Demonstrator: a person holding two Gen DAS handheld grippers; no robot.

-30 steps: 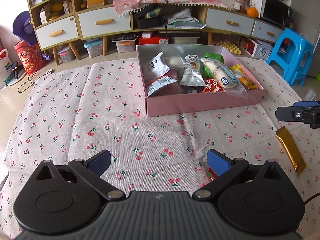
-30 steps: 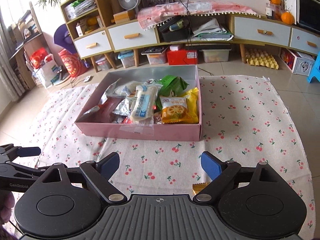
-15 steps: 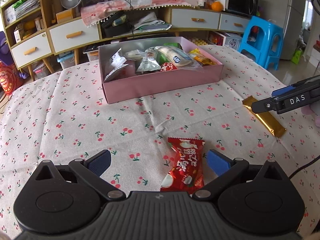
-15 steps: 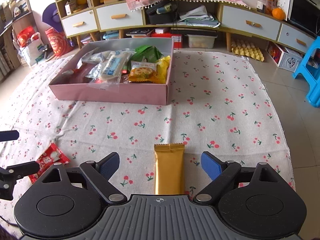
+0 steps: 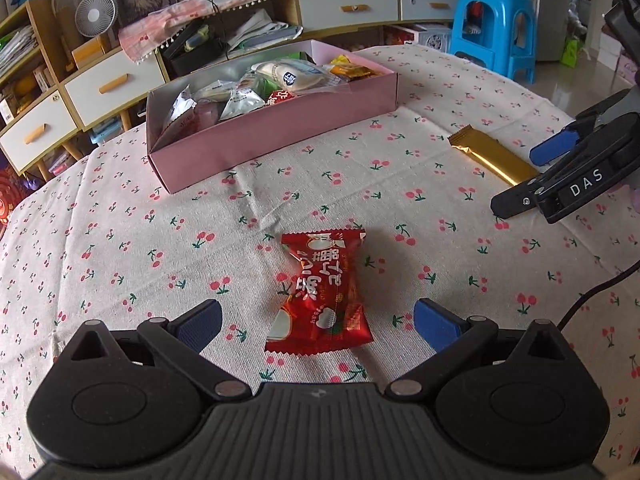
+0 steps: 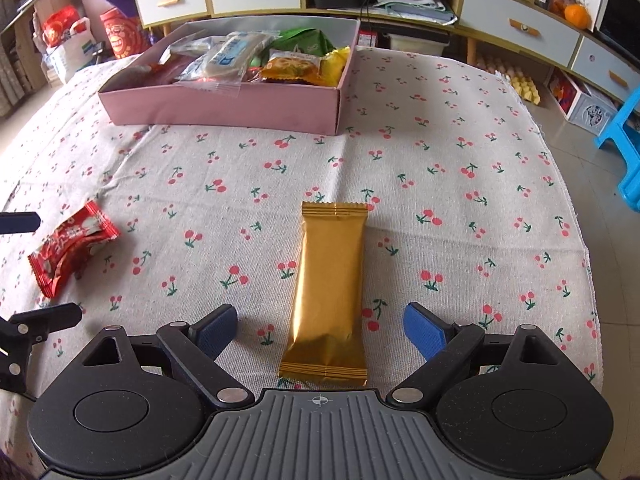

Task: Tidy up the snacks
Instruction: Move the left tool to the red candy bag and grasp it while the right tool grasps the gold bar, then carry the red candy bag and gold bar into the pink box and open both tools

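Observation:
A red candy packet [image 5: 320,292] lies on the cherry-print cloth, its near end between the open fingers of my left gripper [image 5: 318,324]. A gold bar wrapper [image 6: 330,288] lies lengthwise, its near end between the open fingers of my right gripper [image 6: 320,330]. Neither gripper holds anything. A pink box [image 5: 276,132] full of several snack packets stands at the far side of the table; it also shows in the right wrist view [image 6: 224,106]. The red packet shows at the left of the right wrist view [image 6: 72,248], the gold bar at the right of the left wrist view [image 5: 490,156].
The right gripper's body [image 5: 576,176] shows at the right of the left wrist view, beside the gold bar. Cabinets with drawers [image 6: 520,24] and a blue stool [image 5: 496,28] stand beyond the table. The table's right edge [image 6: 576,216] is near.
Both grippers have pulled back from the box and come down low over the cloth. The red packet and the gold bar now lie between their open fingers.

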